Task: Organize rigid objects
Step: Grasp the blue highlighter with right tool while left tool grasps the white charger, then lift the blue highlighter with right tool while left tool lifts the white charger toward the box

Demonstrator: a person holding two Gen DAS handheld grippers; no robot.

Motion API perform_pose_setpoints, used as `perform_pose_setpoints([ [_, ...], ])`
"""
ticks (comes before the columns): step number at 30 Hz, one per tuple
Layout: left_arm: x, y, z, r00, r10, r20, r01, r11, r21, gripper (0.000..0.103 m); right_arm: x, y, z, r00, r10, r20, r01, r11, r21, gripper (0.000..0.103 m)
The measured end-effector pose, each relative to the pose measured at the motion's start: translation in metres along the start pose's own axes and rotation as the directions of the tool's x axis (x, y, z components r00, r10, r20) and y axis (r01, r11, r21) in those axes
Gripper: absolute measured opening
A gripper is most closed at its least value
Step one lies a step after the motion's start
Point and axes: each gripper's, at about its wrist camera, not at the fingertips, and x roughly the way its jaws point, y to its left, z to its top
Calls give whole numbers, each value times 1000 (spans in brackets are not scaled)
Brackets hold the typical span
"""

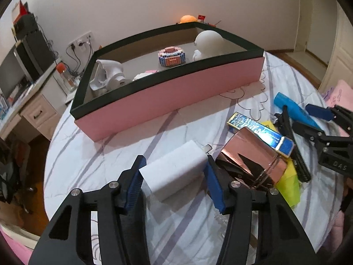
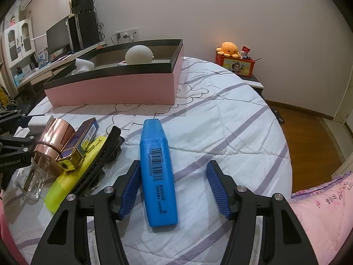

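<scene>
My left gripper [image 1: 175, 165] is open around a white charger block [image 1: 176, 167] lying on the bedsheet; the fingers flank it, whether they touch it I cannot tell. My right gripper [image 2: 174, 171] is open around a blue highlighter [image 2: 157, 170] lying flat, close to the left finger. A pink box with a black rim [image 1: 176, 90] stands beyond, holding a white round figure [image 1: 209, 42], a brick model [image 1: 172, 58] and a white device [image 1: 108, 77]. The box also shows in the right wrist view [image 2: 114, 88].
A rose-gold capped glass bottle [image 1: 256, 156], a blue-gold box [image 1: 262, 132], a yellow highlighter [image 2: 72, 174] and a black hair clip [image 2: 101, 152] lie between the grippers. A desk with monitor [image 2: 58, 37] stands at left. A nightstand with an orange plush [image 2: 228, 48] stands behind.
</scene>
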Motion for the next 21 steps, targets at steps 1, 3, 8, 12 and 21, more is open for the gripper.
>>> perform_pose_setpoints([
  [1,-2,1,-1,1000,-4,2,4,1000,-4,54,0,0,0,1000,-2,4,2,1000,3,58],
  [3,-5,2,-4,1000,-5,3,5,1000,-5,54,-2,-1,-1,1000,-7,15,7,1000,12,50],
  [8,-15,10,-10,1000,-12,12,12,1000,-26,54,-6,-3,0,1000,6,23,-6,1000,24,26],
  [12,-23,17,-13,999,-23,28,25,999,-44,54,-9,-1,0,1000,12,13,-13,1000,21,26],
  [21,-39,25,-14,996,-58,71,63,996,-63,54,-22,10,4,998,56,27,-56,998,16,26],
])
